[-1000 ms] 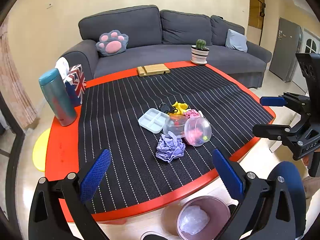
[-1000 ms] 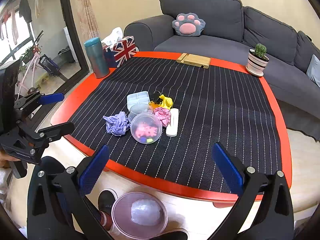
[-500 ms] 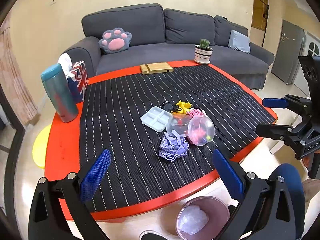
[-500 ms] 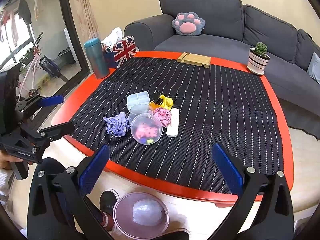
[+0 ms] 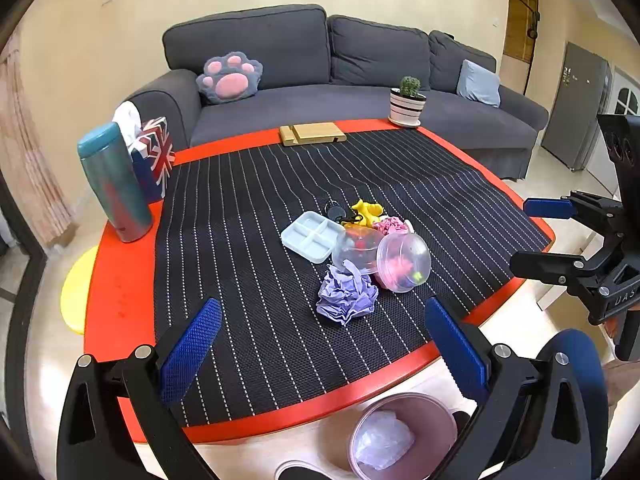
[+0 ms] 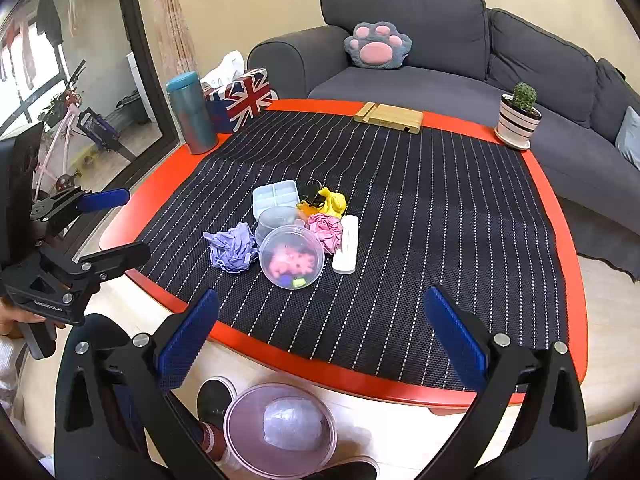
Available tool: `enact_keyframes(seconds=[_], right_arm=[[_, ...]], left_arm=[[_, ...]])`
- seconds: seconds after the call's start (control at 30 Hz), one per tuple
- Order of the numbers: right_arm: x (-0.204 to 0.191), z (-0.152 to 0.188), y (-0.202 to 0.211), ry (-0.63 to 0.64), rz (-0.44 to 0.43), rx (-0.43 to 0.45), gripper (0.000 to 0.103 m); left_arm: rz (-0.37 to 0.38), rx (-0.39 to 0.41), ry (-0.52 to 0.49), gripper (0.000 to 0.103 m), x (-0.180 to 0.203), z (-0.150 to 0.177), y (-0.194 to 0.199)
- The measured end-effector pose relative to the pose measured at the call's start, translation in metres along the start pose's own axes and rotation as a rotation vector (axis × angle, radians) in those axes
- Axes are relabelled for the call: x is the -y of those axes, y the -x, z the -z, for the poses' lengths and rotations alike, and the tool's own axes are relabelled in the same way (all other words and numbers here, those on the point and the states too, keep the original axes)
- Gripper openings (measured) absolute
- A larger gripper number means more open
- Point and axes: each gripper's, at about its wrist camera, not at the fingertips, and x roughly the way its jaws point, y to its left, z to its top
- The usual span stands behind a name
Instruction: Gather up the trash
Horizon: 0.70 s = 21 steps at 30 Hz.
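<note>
One wad lies in the bin (image 6: 280,424); purple wad (image 5: 346,294) at 12 o'clock and pink wad (image 6: 326,230) remain on the bench (image 5: 120,280), both the left gripper (image 5: 320,352) and right gripper (image 6: 320,336) wide open, empty

This is a living room in a home. A big dark grey cloth sofa (image 5: 340,80) stands by the wall, with a soft grey and pink paw-shaped cushion (image 5: 230,78) on it. Just in front of the sofa is a low red table (image 6: 160,196) under a black striped mat (image 6: 420,208).

A dark grey sofa (image 5: 340,76) stands at twelve o'clock against a cream wall (image 5: 120,20). At nine o'clock in the right wrist view, daylight enters through a glass door (image 6: 60,92); the floor (image 5: 32,360) is pale.
</note>
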Motion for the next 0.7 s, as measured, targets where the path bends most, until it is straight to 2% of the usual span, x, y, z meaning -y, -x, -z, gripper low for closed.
enact_keyframes(seconds=[0.27, 0.7], right_arm=[[0.0, -0.001, -0.005, 0.002, -0.007, -0.01, 0.1], [-0.004, -0.017, -0.036, 0.046, -0.039, -0.07, 0.1]], left_arm=[[0.001, -0.003, 0.007, 0.097, -0.002, 0.0, -0.002], [-0.01, -0.01, 0.011, 0.097, -0.008, 0.001, -0.002]])
